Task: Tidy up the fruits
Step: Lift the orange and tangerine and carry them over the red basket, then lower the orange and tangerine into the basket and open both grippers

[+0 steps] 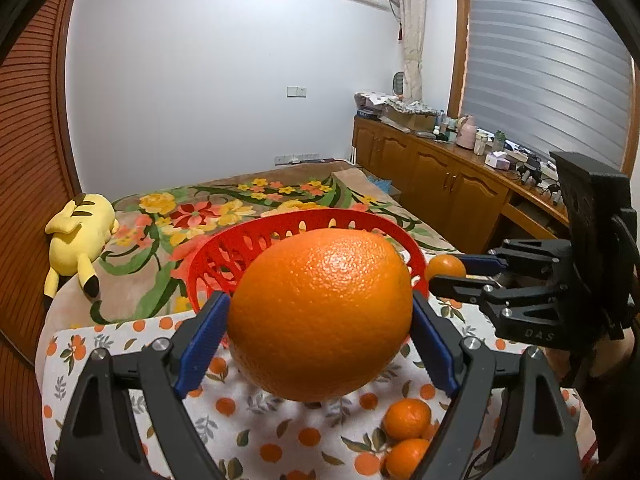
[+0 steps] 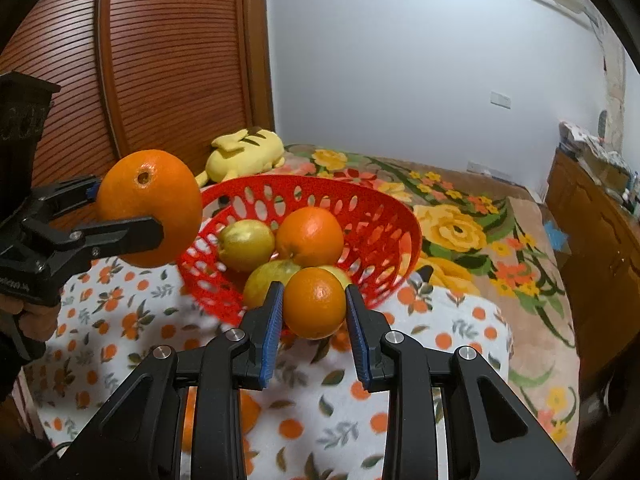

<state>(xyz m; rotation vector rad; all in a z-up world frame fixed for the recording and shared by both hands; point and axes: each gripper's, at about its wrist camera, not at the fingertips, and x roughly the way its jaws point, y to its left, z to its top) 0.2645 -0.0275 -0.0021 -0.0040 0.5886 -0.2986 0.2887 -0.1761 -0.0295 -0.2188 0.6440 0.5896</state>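
Note:
My left gripper is shut on a large orange and holds it above the table, just in front of the red basket. In the right wrist view the left gripper holds that orange at the basket's left rim. My right gripper is shut on a small orange at the basket's near edge; it also shows in the left wrist view with its orange. The basket holds an orange and yellow-green fruits.
Two small oranges lie on the orange-print cloth near my left gripper. A yellow plush toy lies on the floral bed behind the table. A wooden cabinet with clutter stands at the right.

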